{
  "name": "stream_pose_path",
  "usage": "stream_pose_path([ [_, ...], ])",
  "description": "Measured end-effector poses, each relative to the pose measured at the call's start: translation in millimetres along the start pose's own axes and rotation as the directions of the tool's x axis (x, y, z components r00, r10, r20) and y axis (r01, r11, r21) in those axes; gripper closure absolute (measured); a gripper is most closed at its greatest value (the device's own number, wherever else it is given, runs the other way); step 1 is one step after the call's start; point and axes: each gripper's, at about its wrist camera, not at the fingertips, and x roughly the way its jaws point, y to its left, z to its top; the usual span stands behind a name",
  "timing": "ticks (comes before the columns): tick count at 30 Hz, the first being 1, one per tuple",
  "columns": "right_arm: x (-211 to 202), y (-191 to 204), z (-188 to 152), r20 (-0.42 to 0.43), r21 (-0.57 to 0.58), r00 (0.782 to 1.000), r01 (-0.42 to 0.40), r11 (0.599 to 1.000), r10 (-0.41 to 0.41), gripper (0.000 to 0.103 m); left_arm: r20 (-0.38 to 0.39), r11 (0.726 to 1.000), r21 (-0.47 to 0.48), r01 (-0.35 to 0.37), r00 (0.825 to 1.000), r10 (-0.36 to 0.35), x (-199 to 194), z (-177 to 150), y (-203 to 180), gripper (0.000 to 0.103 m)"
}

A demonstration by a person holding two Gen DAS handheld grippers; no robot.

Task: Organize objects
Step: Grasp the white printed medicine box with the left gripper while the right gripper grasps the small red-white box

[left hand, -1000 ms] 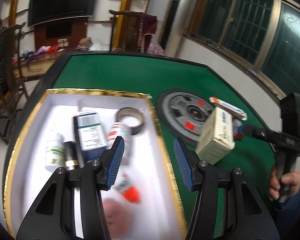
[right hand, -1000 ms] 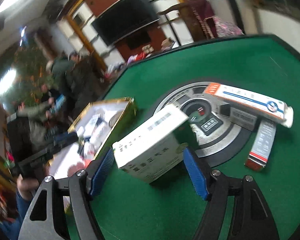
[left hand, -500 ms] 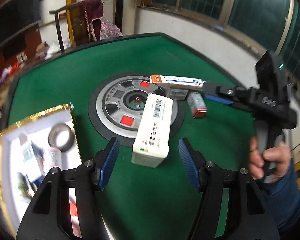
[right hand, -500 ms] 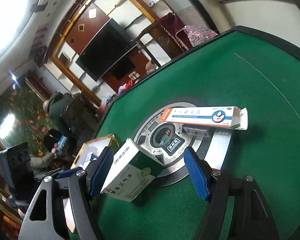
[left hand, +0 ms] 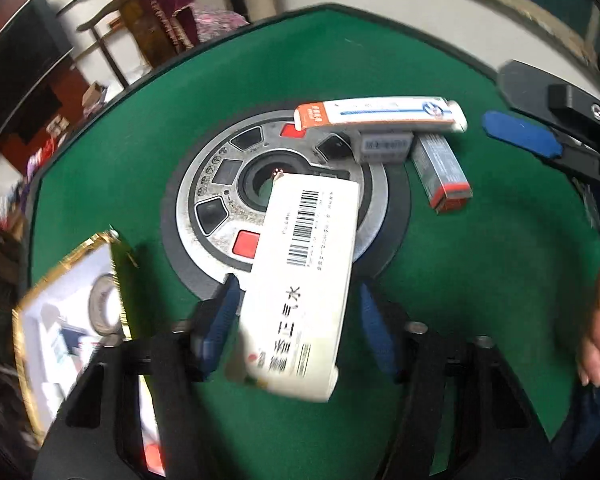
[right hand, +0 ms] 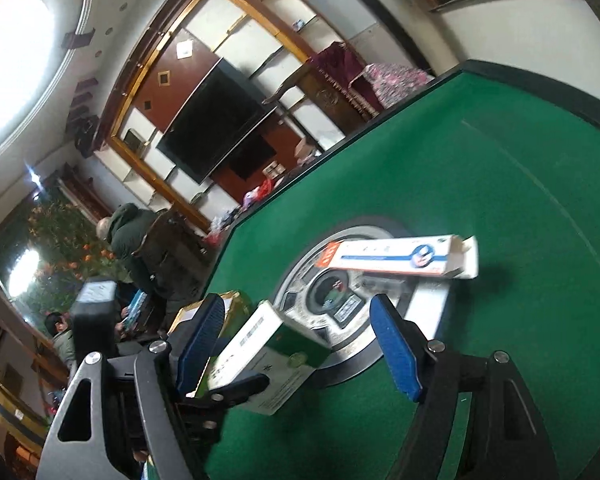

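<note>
Medicine box (left hand: 304, 292), white with a barcode, lies on the green surface (left hand: 480, 280) between the left tool's (left hand: 296, 320) closing blue pads, contact unclear. Right wrist view: right tool (right hand: 296, 344) spread, box (right hand: 268, 356) ahead.

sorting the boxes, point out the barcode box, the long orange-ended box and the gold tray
barcode box (left hand: 300, 280), left wrist view, top face
long orange-ended box (left hand: 380, 112), left wrist view, long side face
gold tray (left hand: 22, 344), left wrist view, gold rim
</note>
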Motion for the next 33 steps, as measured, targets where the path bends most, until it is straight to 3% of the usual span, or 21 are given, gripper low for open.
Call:
stream_pose_path([
  [5,-3,-14,8,0.011,0.022,0.998,0.064,0.998,-0.064,0.027,0.077,0.993,-0.110,0.039,0.997,-0.031,-9,-23,12,0.063],
  [8,5,-23,7,-0.034,0.036,0.984,0.176,0.984,-0.175,0.025,0.119,0.982,-0.173,0.075,0.991,-0.054,-18,-44,21,0.063],
  [9,11,-25,6,-0.064,0.022,0.969,0.238,0.971,-0.237,0.025,0.137,0.978,-0.189,0.089,0.989,-0.063,-21,-49,24,0.063],
  [12,29,-22,-3,-0.129,-0.036,0.940,0.315,0.948,-0.317,0.025,0.176,0.970,-0.213,0.116,0.981,-0.079,-26,-58,29,0.063],
  [16,54,-6,-4,-0.125,-0.166,0.875,0.447,0.879,-0.468,0.028,0.179,0.971,-0.201,0.125,0.980,-0.089,-27,-57,27,0.062],
  [18,69,-3,-3,-0.134,-0.209,0.852,0.476,0.854,-0.507,0.034,0.175,0.970,-0.207,0.130,0.980,-0.094,-28,-58,26,0.062],
  [20,81,-6,-2,-0.140,-0.241,0.827,0.505,0.829,-0.545,0.068,0.158,0.970,-0.205,0.131,0.982,-0.099,-24,-59,26,0.062],
  [21,90,-9,-4,-0.151,-0.283,0.803,0.524,0.804,-0.576,0.069,0.156,0.969,-0.210,0.129,0.983,-0.097,-23,-60,27,0.062],
  [22,92,-12,-5,-0.151,-0.296,0.797,0.528,0.796,-0.585,0.076,0.147,0.970,-0.210,0.123,0.985,-0.093,-21,-61,26,0.062],
  [26,85,-21,-7,-0.128,-0.334,0.762,0.570,0.751,-0.635,0.076,0.133,0.973,-0.201,0.116,0.987,-0.090,-16,-62,19,0.062],
  [29,69,-27,-7,-0.136,-0.286,0.795,0.539,0.792,-0.591,0.076,0.147,0.974,-0.193,0.117,0.985,-0.089,-17,-65,16,0.063],
  [33,32,-29,-1,-0.069,-0.189,0.825,0.541,0.819,-0.561,0.076,0.194,0.962,-0.217,0.164,0.973,-0.122,-27,-67,24,0.063],
])
